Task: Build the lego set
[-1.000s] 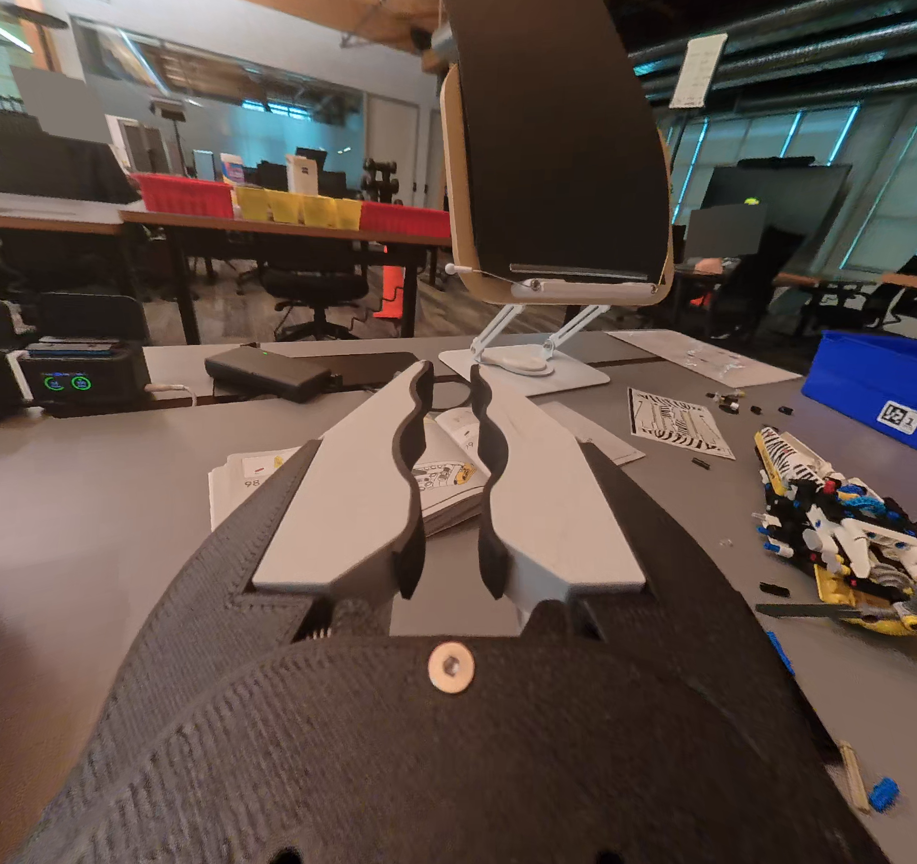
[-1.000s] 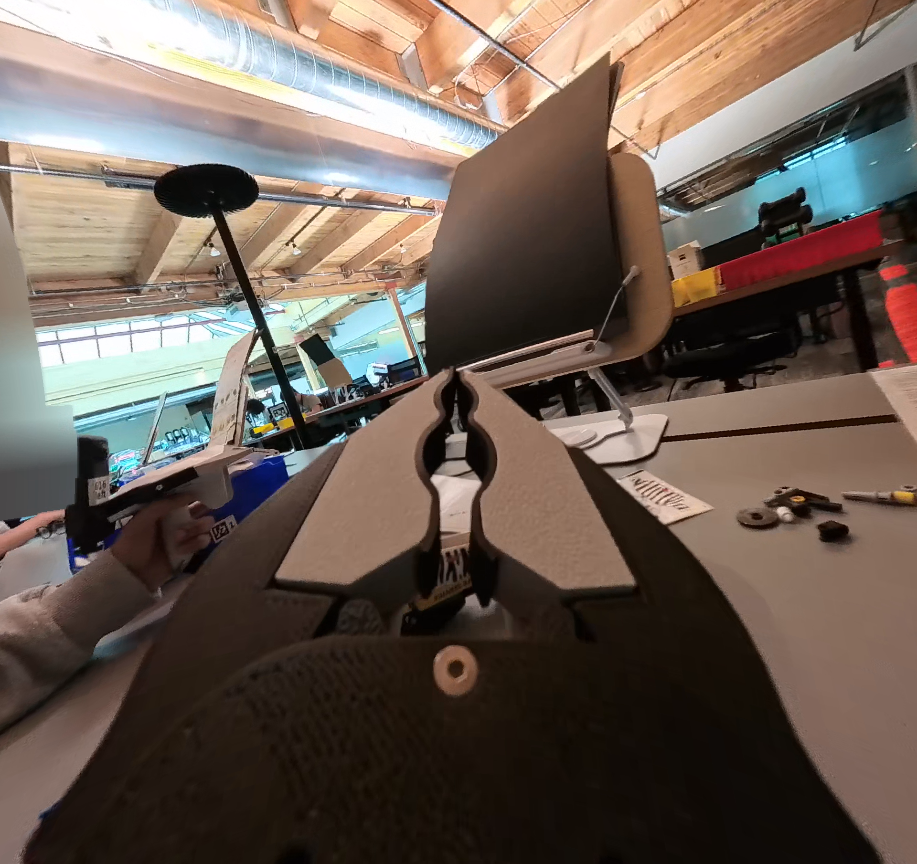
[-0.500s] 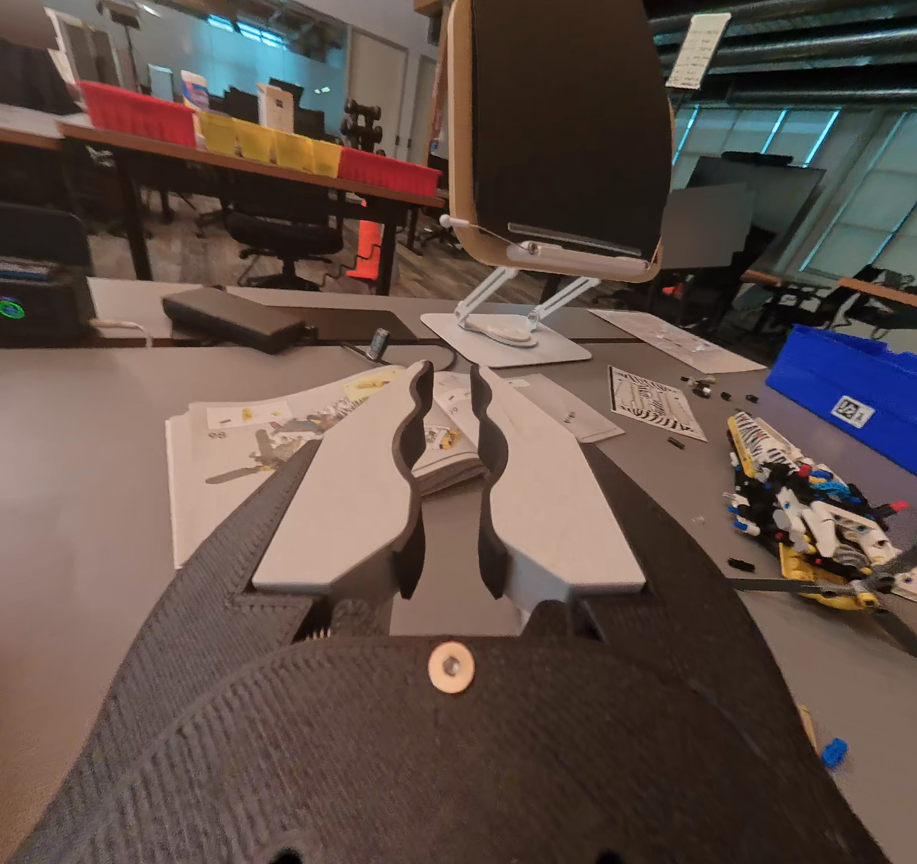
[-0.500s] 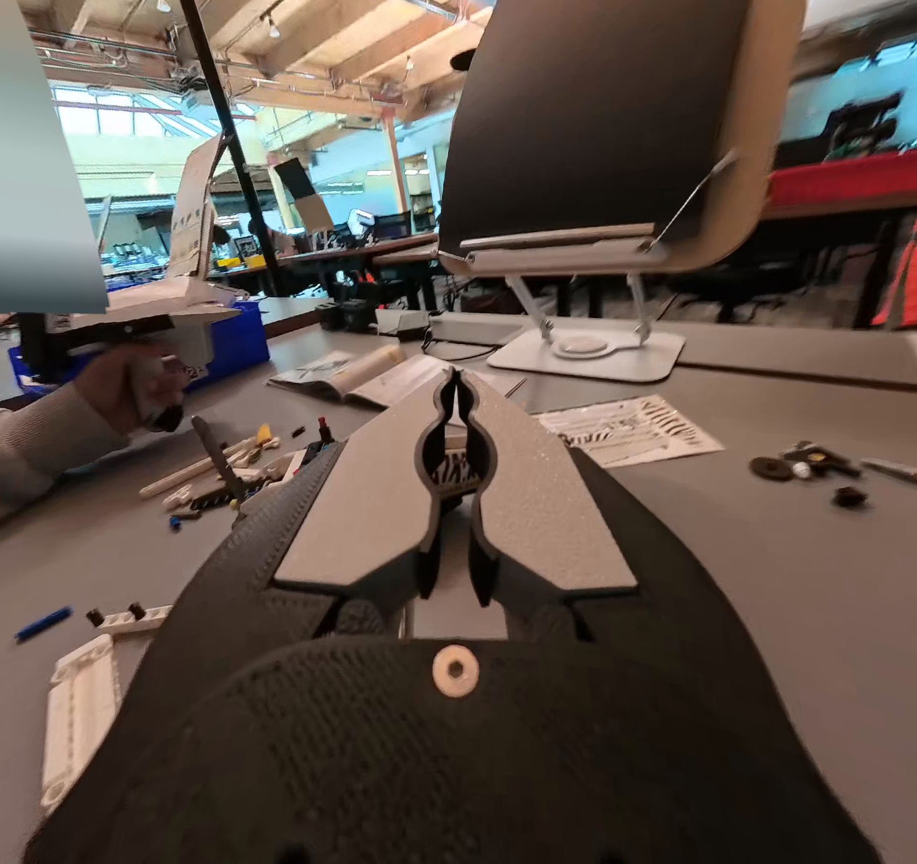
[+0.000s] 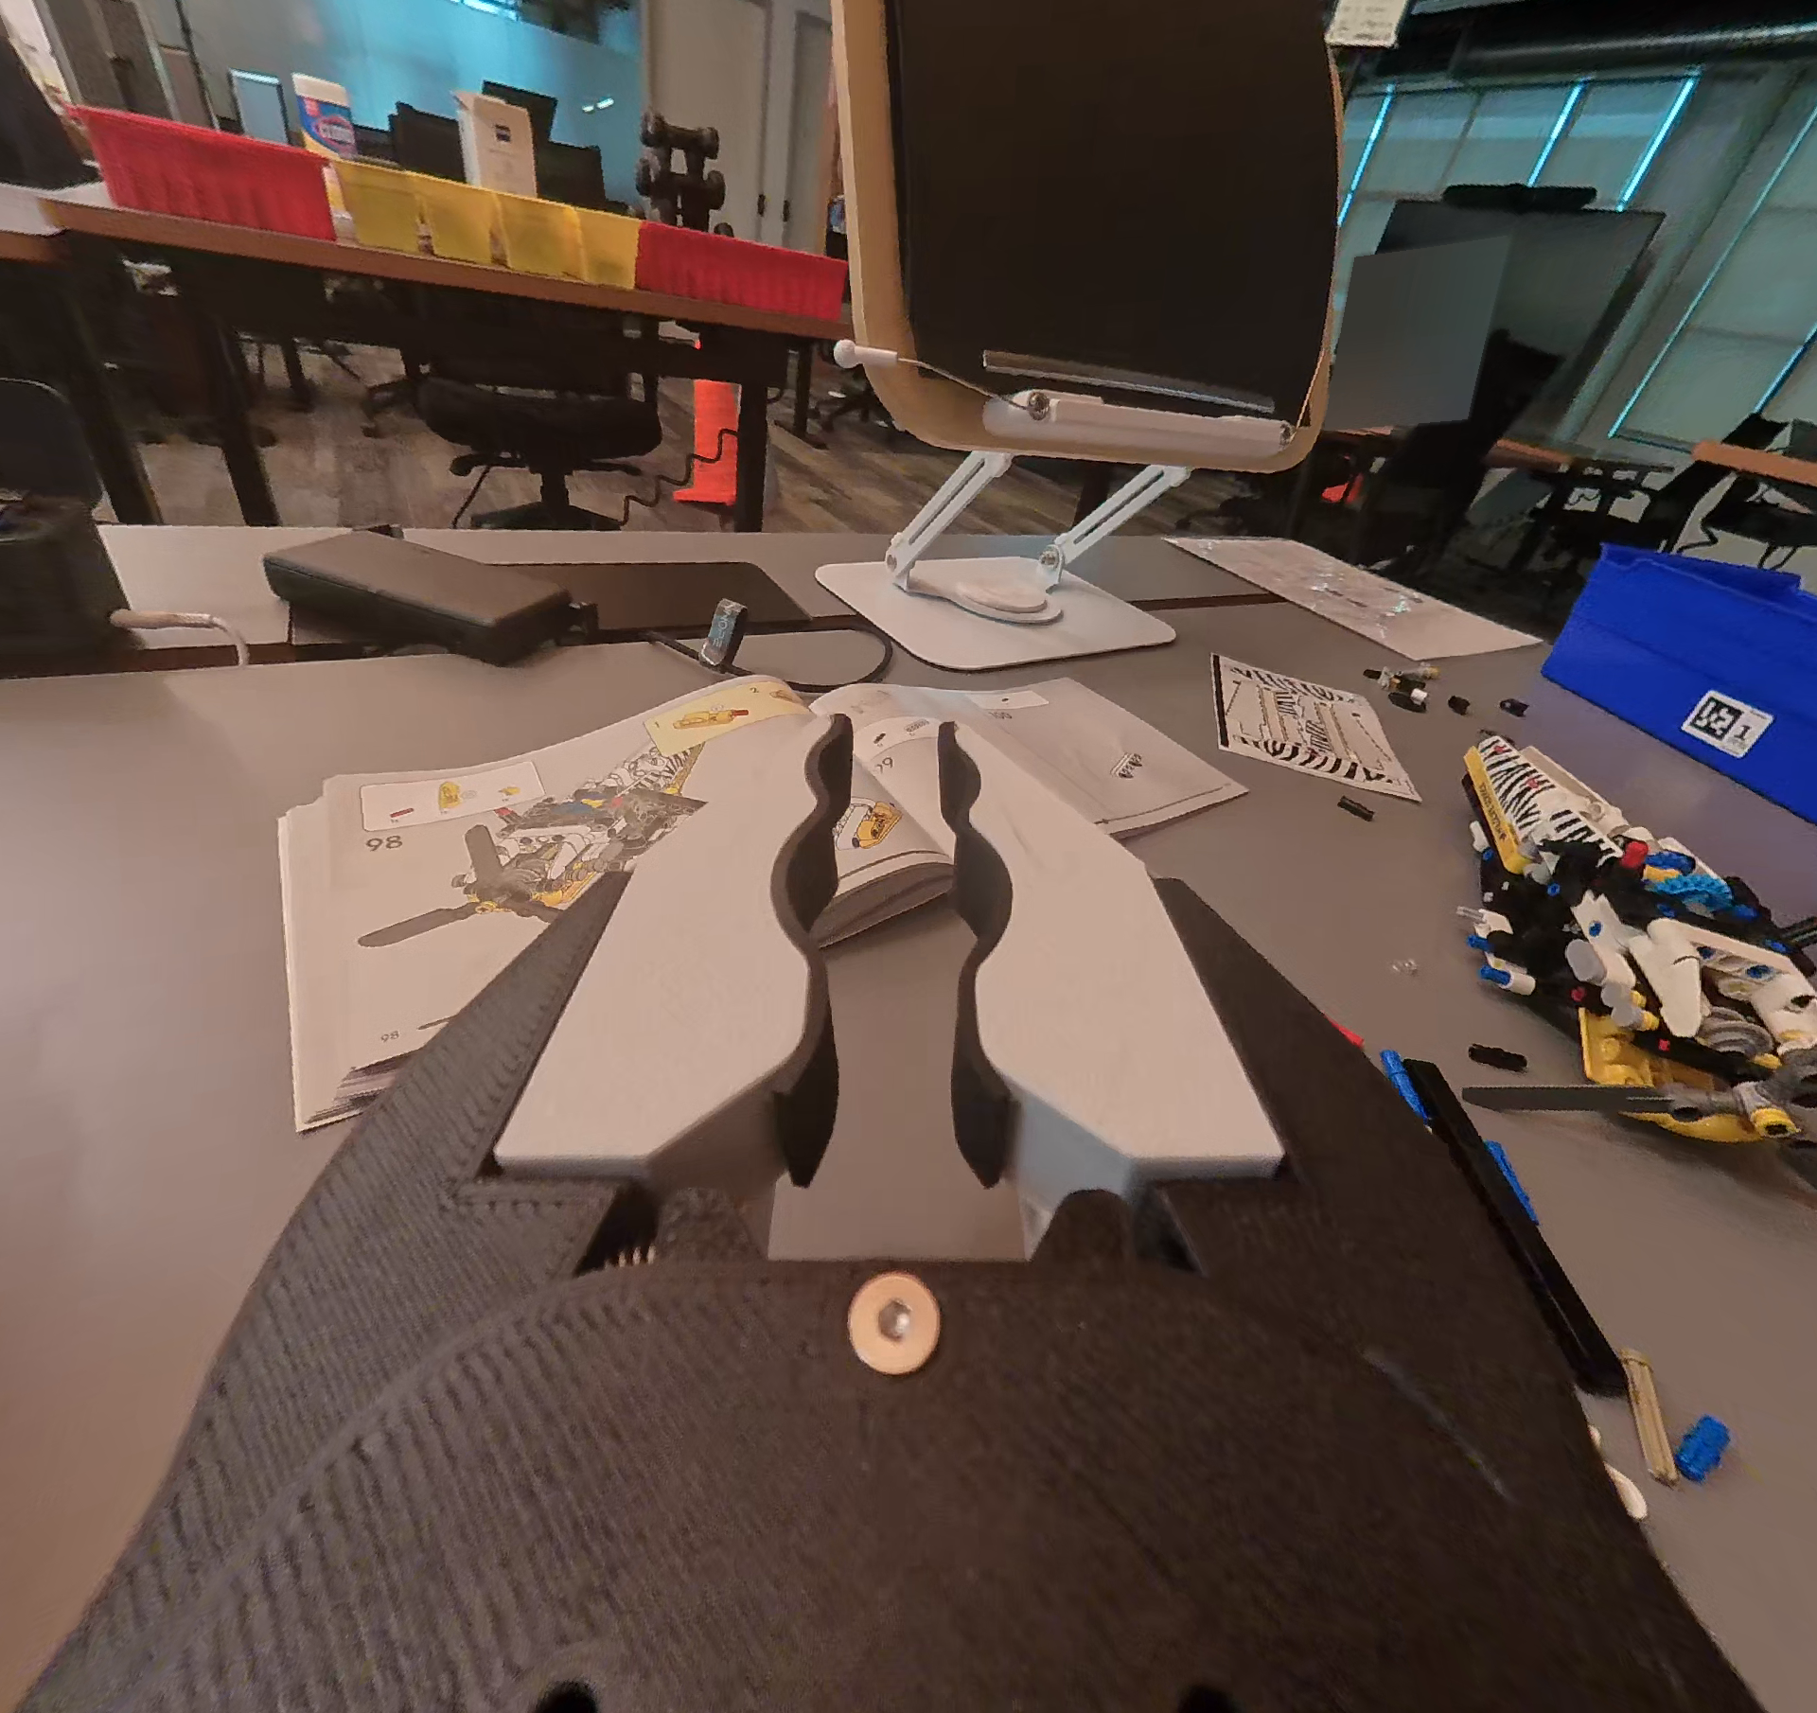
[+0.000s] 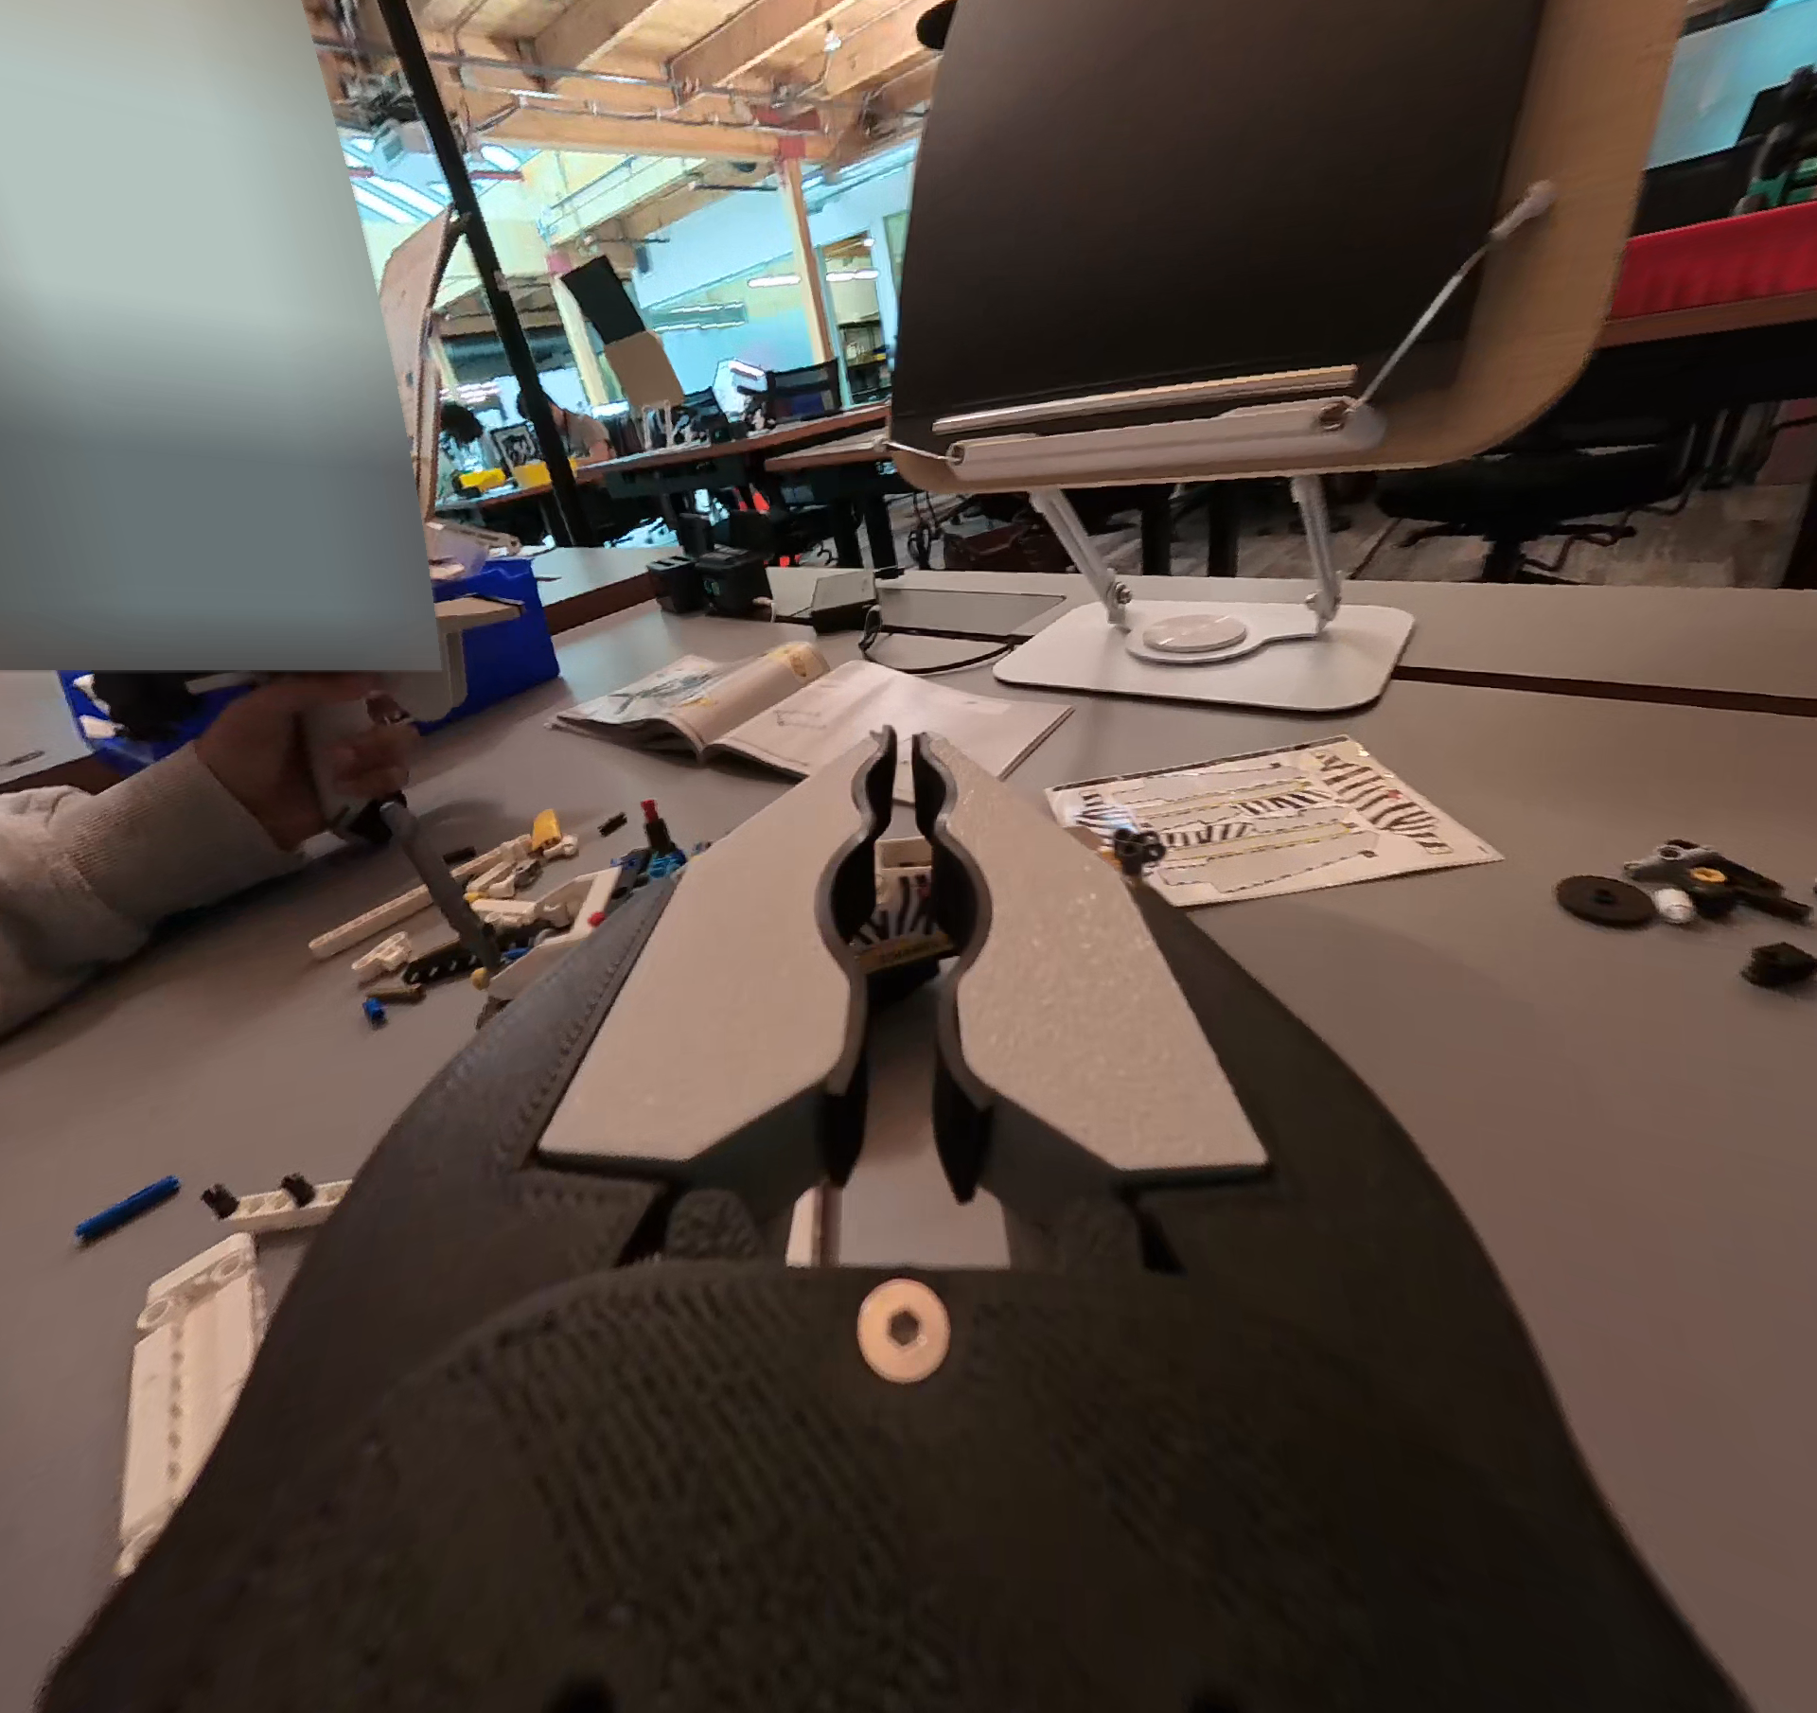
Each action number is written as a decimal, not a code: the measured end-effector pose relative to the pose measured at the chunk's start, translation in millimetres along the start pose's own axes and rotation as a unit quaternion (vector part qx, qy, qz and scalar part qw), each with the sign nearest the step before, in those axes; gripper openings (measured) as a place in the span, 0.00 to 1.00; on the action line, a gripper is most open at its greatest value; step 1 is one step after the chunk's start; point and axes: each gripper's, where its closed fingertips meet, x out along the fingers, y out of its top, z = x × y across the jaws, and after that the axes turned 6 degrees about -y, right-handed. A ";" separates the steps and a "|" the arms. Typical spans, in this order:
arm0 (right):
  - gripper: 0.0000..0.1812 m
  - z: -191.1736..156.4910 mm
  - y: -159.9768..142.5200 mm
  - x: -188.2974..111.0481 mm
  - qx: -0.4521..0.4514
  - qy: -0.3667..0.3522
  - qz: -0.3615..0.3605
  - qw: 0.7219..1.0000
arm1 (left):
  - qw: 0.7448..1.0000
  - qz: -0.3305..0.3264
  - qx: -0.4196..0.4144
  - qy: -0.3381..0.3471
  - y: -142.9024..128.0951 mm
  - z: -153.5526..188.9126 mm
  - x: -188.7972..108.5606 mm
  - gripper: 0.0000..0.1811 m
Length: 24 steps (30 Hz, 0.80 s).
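Note:
The half-built lego model [image 5: 1622, 938], white, black and yellow with zebra stripes, lies on the grey table [image 5: 147, 879] to the right of my left gripper. My left gripper [image 5: 893, 742] is open and empty, and hovers over the open instruction booklet [image 5: 472, 879]. My right gripper [image 6: 905, 746] is shut, its tips almost touching, just over the model. A striped part of the model [image 6: 900, 918] shows in the hollow between its fingers; I cannot tell if it is clamped. A hand [image 6: 285, 771] holding the left gripper shows at the left of the right wrist view.
A sticker sheet [image 6: 1268, 820] lies ahead on the right, with loose black parts [image 6: 1671, 889] beyond it. A tablet stand [image 5: 993, 614] stands at the back. A blue bin [image 5: 1691, 663] is at the far right. White panels [image 6: 197, 1351] and a blue pin [image 6: 128, 1209] lie near the front. My hands' fingertips stand some 35 cm from each other. From either gripper's tips it is about 30 cm to the blue pin [image 6: 128, 1209].
My right gripper has tipped down from pointing at the ceiling to pointing along the table. My left gripper has tilted down over the booklet. Neither gripper's opening has changed.

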 end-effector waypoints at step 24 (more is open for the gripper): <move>0.00 -17.5 -2.3 0.8 -0.054 0.011 -0.004 0.998 | 1.000 0.005 -0.009 0.005 0.4 -6.0 -3.2 0.08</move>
